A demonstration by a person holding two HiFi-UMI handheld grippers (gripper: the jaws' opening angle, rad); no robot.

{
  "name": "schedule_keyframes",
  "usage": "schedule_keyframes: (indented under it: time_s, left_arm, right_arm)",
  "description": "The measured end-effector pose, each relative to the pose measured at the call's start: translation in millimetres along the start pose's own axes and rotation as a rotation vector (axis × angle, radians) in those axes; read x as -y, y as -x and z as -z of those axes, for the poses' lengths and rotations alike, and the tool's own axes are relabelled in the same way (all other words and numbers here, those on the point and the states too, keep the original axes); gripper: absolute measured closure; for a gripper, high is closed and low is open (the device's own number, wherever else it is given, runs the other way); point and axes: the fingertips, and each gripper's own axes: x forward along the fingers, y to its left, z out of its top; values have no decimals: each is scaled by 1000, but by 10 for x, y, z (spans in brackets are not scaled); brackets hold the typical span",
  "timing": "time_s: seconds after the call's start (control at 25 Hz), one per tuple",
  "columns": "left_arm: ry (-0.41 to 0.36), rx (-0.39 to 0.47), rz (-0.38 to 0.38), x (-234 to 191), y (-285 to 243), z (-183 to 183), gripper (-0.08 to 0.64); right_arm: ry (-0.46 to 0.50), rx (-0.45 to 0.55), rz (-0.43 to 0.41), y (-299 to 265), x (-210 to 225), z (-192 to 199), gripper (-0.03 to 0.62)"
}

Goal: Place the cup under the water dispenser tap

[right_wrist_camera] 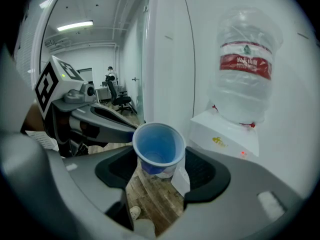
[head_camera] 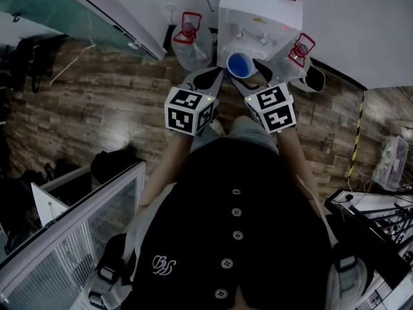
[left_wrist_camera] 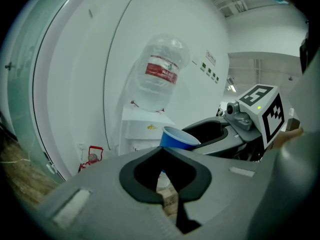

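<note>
In front of the water dispenser (head_camera: 258,15): blue cup (right_wrist_camera: 158,148), upright to receive water, clasped by right tongs (right_wrist_camera: 161,165), apparently just short of the taps. Left tongs (left_wrist_camera: 161,152) clenched on nothing, idle alongside.

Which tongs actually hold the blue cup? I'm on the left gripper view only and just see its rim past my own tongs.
Observer: The right tongs do. The right gripper view shows the blue cup clamped upright between them.
Operator: Anything in it?
Observer: Nothing that shows. That view looks down into it and I see only a bare blue bottom.
Operator: Is it under a tap?
Observer: Not yet, I'd say. In the head view it hangs in front of the water dispenser, a little short of the taps.
</note>
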Motion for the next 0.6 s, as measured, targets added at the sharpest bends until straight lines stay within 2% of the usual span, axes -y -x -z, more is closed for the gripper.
schedule_keyframes:
  time_s: [0.6]
  left_arm:
    - [74, 8, -6, 42, -199, 100, 560]
  right_arm:
    - [8, -55, -29, 38, 95, 240, 295]
